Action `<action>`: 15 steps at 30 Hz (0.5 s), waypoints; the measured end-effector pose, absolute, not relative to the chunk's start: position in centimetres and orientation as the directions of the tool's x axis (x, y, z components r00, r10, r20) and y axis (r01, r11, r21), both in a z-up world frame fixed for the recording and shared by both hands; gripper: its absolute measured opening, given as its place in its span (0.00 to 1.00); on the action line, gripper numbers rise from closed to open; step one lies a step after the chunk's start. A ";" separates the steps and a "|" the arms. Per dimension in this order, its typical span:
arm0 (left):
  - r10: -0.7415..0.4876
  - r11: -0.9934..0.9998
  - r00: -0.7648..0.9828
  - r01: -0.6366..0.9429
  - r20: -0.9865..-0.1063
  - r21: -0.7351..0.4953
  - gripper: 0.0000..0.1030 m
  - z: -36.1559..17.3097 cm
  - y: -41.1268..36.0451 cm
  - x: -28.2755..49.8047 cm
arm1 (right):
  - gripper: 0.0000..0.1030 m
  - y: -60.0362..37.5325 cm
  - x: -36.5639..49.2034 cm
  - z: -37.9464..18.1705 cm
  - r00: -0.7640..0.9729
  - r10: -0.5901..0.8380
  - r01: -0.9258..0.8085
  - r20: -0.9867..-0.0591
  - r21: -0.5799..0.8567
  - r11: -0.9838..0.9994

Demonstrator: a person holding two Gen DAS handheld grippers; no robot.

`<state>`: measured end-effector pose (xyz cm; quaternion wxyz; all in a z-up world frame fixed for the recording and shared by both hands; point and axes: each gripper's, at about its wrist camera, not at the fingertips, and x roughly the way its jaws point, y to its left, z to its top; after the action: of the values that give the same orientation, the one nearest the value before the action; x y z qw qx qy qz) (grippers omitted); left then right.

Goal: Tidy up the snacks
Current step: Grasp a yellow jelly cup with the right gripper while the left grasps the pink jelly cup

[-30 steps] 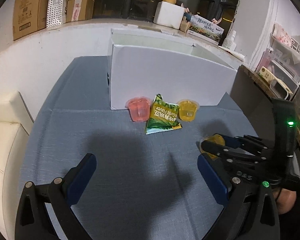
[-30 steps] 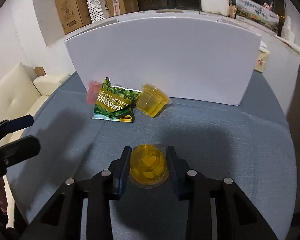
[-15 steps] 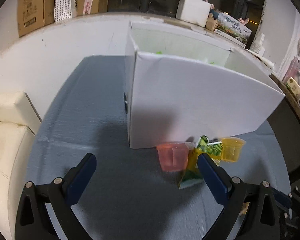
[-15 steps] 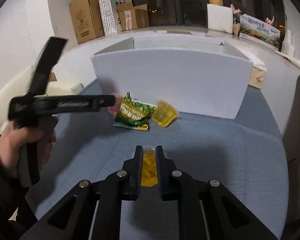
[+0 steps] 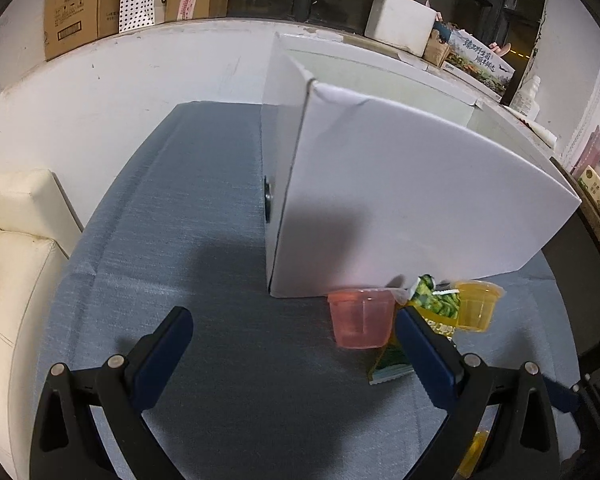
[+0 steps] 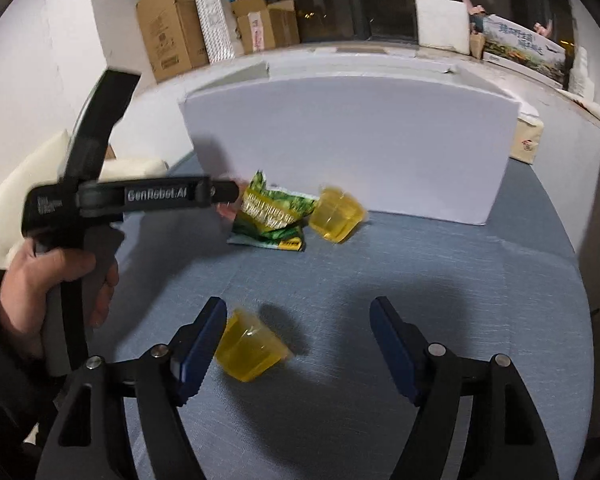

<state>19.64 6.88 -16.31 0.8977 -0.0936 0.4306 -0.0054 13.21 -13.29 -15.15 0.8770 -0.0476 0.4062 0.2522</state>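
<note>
Yellow jelly cup (image 6: 250,354) lies tipped on its side on the blue-grey tablecloth (image 6: 440,272), between the fingers of my right gripper (image 6: 298,340). It sits just against the left fingertip (image 6: 204,336), with clear space to the right fingertip. I record the right jaws as spread wide, gripping nothing.

My left gripper (image 5: 292,344) also has its jaws spread wide, with nothing between them but cloth. Its right finger (image 5: 424,356) stands in front of the green snack packet (image 5: 430,304), partly hiding it. From the right wrist view, the left gripper's black body reaches toward the packet (image 6: 274,216), held by the left hand (image 6: 56,284).

Three snacks stand in a row close against the front wall of the white cardboard box (image 5: 412,204): a pink jelly cup (image 5: 360,318) upright, then the packet beside it, then a second yellow jelly cup (image 5: 476,306). In the right wrist view that second cup (image 6: 338,218) appears tilted and touching the packet's edge. The pink cup is almost wholly hidden there behind the left gripper's tip.

A cream sofa (image 5: 8,248) borders the table on the left side. Brown cardboard boxes (image 6: 168,26) stand on the ledge behind.
</note>
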 end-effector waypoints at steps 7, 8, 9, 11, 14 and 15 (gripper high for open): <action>-0.102 0.981 0.622 -0.066 -0.777 -0.182 1.00 -16.8 6.8 20.1 | 0.64 -12.7 12.4 -16.7 0.495 0.414 -0.516 -0.764 0.125 0.847; -0.102 0.981 0.622 -0.065 -0.776 -0.181 1.00 -16.8 6.8 20.1 | 0.59 -12.8 12.1 -16.6 0.492 0.426 -0.523 -0.759 0.134 0.842; -0.100 0.982 0.623 -0.064 -0.776 -0.178 1.00 -16.8 6.8 20.1 | 0.44 -12.9 11.9 -16.6 0.495 0.427 -0.524 -0.757 0.132 0.842; -0.099 0.982 0.626 -0.063 -0.774 -0.177 1.00 -16.8 6.7 20.1 | 0.43 -13.0 11.3 -16.5 0.513 0.408 -0.527 -0.755 0.098 0.844; -0.105 0.981 0.635 -0.059 -0.766 -0.183 1.00 -17.0 7.0 19.7 | 0.41 -13.6 10.9 -16.2 0.513 0.427 -0.532 -0.744 0.115 0.839; -0.105 0.980 0.640 -0.061 -0.761 -0.187 1.00 -17.0 7.1 19.6 | 0.39 -13.7 10.9 -16.0 0.517 0.428 -0.530 -0.741 0.115 0.840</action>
<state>19.62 7.11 -17.02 0.9003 -0.0982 0.4239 -0.0123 10.88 -13.74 -16.04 0.8688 -0.0626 0.4065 0.2758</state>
